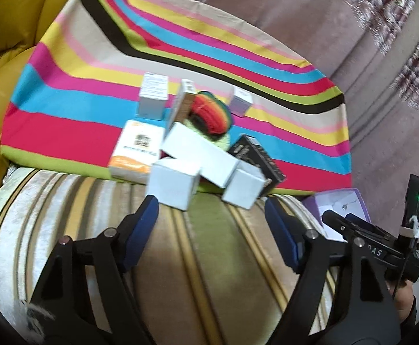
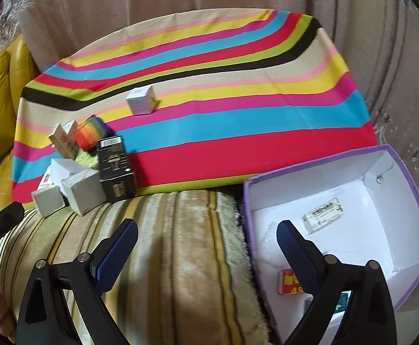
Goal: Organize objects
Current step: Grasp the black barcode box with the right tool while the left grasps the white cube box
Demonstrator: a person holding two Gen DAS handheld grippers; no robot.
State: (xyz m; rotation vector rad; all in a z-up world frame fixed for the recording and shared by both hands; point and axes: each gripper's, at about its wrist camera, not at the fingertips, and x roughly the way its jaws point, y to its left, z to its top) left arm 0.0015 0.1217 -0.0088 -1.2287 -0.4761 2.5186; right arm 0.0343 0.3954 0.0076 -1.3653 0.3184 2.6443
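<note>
A heap of small boxes lies at the near edge of the striped cloth (image 1: 74,132). It holds a white cube box (image 1: 173,182), a second white box (image 1: 244,185), a long white box (image 1: 198,155), a black box (image 1: 257,158), an orange-and-white box (image 1: 136,151) and a rainbow spring toy (image 1: 211,112). My left gripper (image 1: 211,204) hangs open just short of the two white boxes, with nothing between its fingers. My right gripper (image 2: 208,225) is open and empty too, its right finger over the purple box (image 2: 411,189). That box has a white inside and holds a white packet (image 2: 323,215) and a red packet (image 2: 291,281).
A striped plush cushion (image 2: 180,258) lies under both grippers. A lone white cube (image 2: 140,100) sits further back on the cloth. A yellow sofa cushion (image 1: 5,14) is at the left, and patterned carpet (image 1: 396,57) lies beyond the cloth.
</note>
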